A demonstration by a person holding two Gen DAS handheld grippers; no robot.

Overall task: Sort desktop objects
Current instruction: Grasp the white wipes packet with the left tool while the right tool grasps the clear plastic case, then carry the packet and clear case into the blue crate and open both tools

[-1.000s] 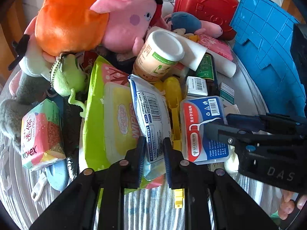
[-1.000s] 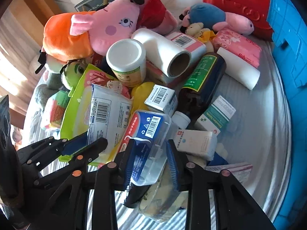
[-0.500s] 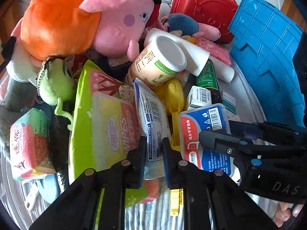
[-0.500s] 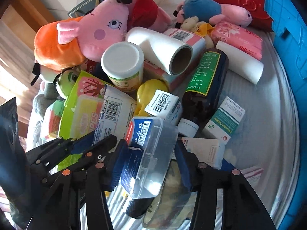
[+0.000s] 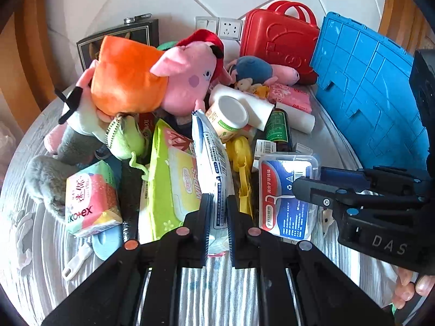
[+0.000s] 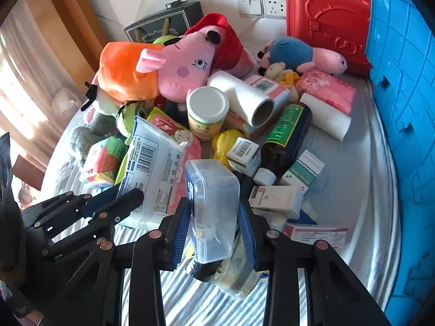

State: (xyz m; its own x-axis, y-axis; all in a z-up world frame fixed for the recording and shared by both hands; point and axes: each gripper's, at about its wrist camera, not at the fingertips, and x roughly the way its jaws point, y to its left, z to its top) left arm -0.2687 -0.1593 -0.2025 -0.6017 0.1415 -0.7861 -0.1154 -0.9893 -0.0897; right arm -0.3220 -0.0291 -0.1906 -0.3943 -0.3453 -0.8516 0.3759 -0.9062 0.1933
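Both packs have come up off the pile since a second ago: my left gripper (image 5: 217, 217) now holds the white wipes sachet (image 5: 212, 157) tilted upright, my right gripper (image 6: 214, 233) has the clear floss-pick box (image 6: 214, 206) lifted and stood on end, and both cameras now see the wall sockets (image 6: 274, 5) that were mostly cut off before.

Left tongs pinch the sachet's lower end; its bottom edge is hidden behind the pads. Right tongs squeeze the floss-pick box at its lower half, blue pads on both sides; whatever dark and yellowish stuff sits under the box is blurred, can't identify it.

Landmark is the green wipes pack (image 5: 174, 179). Sachet stands just right of it, overlapping its right edge. Floss-pick box (image 5: 288, 195) is further right, past the yellow toy (image 5: 242, 160), with the right gripper (image 5: 307, 187) closing on it from the right side. Kotex tissue pack (image 5: 92, 198) is left of the green pack, touching the grey plush (image 5: 49, 179). Behind the green pack: orange-and-pink pig plush (image 5: 152, 81), round tub (image 5: 231, 116), dark bottle (image 5: 277, 130) mostly hidden. Blue crate (image 5: 372, 92) far right, cut off by the frame. My fingers (image 5: 407, 290) show at the lower right corner, only partly.
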